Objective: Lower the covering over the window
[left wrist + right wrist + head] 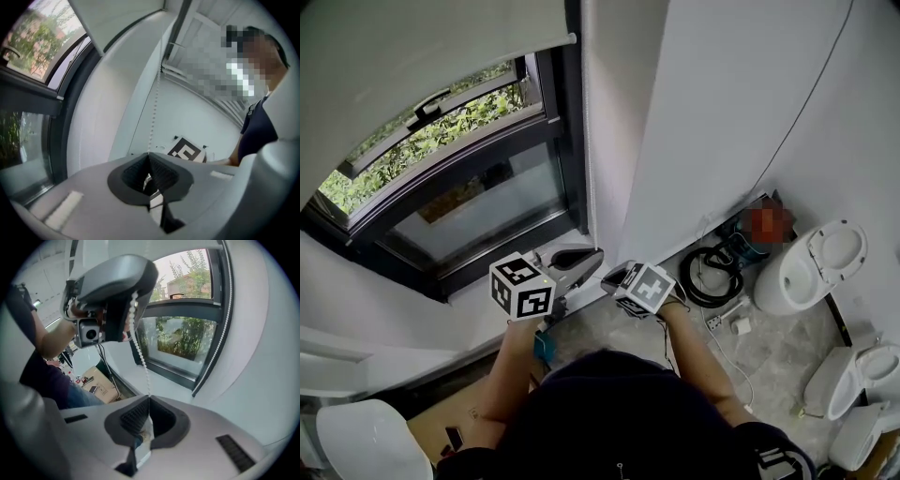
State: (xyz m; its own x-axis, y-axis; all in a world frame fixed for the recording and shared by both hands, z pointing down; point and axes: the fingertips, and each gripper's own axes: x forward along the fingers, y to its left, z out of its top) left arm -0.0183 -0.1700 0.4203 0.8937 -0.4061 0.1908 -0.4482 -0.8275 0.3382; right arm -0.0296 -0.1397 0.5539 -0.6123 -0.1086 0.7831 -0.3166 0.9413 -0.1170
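Person: dark shoulders fill the bottom centre of the head view and hide the floor beneath; both forearms reach up the frame.
Left gripper [149, 153]: clenched on the chain [153, 117], which leaves the closed tips and runs straight up the frame.
Right gripper [149, 397]: also clamped on the chain. Its view shows the left gripper at upper left, with the beads running from one to the other.
Hard to make out: in the head view the chain is too thin to follow. The two grippers' tips sit close together at centre; whether they touch I cannot tell.
Second strand [228, 310]: more beads hang along the dark frame at the right of the right gripper view.
Window [478, 202]: dark-framed, left of centre, with greenery behind the glass.
Blind [422, 56]: upper left, cut off by the frame's top and left edges. Its bottom bar covers only the window's top, and most of the glass is bare.
Floor: at right lie a coiled black hose [710, 274] and a toilet [820, 262], with another toilet cut off at the lower right corner. At lower left a box [441, 424] is partly hidden by the arm.
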